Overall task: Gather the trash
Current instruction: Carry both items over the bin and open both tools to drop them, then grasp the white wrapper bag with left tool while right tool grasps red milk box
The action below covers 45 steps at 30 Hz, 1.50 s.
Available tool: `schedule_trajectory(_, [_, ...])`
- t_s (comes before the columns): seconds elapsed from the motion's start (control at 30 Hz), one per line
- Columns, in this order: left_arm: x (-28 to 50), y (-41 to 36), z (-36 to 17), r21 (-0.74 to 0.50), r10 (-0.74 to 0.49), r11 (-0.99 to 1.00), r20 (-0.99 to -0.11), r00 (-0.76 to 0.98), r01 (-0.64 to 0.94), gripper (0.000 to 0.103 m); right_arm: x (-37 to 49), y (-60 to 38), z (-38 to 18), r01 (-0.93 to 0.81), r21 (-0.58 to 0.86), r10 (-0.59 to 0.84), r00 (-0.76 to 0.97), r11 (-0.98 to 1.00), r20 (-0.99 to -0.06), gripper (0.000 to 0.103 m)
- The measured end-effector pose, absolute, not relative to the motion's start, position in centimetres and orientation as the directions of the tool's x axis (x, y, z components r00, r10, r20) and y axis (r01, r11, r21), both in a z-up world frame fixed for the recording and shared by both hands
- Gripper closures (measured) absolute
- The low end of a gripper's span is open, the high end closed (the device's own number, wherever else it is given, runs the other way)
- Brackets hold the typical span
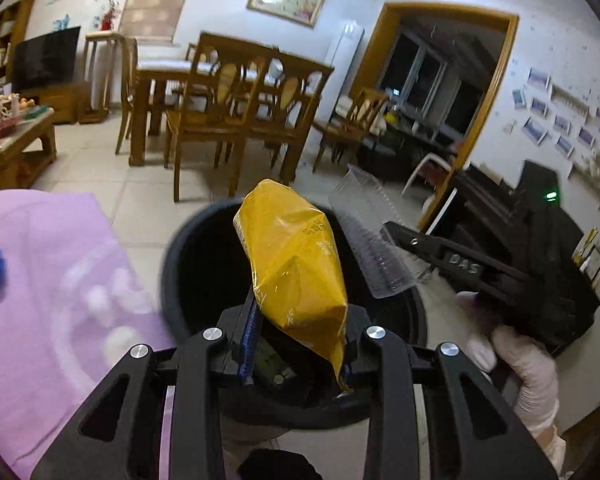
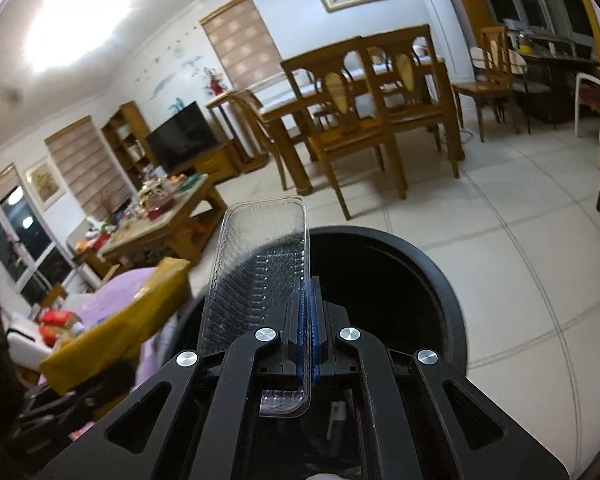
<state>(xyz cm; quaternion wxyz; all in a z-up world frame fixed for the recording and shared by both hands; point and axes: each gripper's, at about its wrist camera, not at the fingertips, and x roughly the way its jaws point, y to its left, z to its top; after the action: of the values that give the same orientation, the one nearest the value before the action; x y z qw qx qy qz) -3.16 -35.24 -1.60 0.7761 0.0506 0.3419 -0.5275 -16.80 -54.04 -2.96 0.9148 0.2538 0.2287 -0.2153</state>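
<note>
My left gripper (image 1: 300,344) pinches the yellow wrapper (image 1: 296,264), my right gripper (image 2: 308,344) the clear tray (image 2: 260,280); releasing off-centre could bounce either off the bin (image 2: 440,280) rim.

left tool (image 1: 300,320) gripping yellow wrapper (image 1: 296,264), over black bin (image 1: 188,264)

bin mouth (image 2: 384,276) open, purple cloth (image 1: 60,280) left

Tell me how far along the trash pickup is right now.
Something small already lies inside the black bin. In hand: the left gripper holds a yellow wrapper over the bin, and the right gripper clamps a clear plastic tray there. Left: release both.
</note>
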Motion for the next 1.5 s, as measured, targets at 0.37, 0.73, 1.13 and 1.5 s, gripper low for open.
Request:
schedule_trajectory(0.37, [-2.3, -38.0, -4.4, -0.252, -0.718, 0.455, -0.671, 0.184, 0.854, 0.072, -15.1, -55.9, -6.6, 0.513, 0.383, -0.243, 0.787, 0.768, -0.567, 0.099])
schedule_trajectory(0.73, [-2.7, -38.4, -4.8, -0.23, -0.696, 0.461, -0.692, 0.189, 0.857, 0.07, -14.6, -55.7, -7.3, 0.521, 0.392, -0.235, 0.78, 0.758, -0.58, 0.099])
schedule_trajectory(1.13, [-3.6, -37.3, -4.0, -0.185, -0.711, 0.485, -0.653, 0.262, 0.855, 0.01, -15.5, -55.2, -6.9, 0.497, 0.426, -0.233, 0.812, 0.756, -0.535, 0.036])
schedule_trajectory(1.5, [-4.2, -31.0, -1.6, -0.183, -0.712, 0.524, -0.631, 0.309, 0.832, 0.005, -16.4, -52.9, -4.9, 0.425, 0.457, -0.197, 0.863, 0.782, -0.466, 0.006])
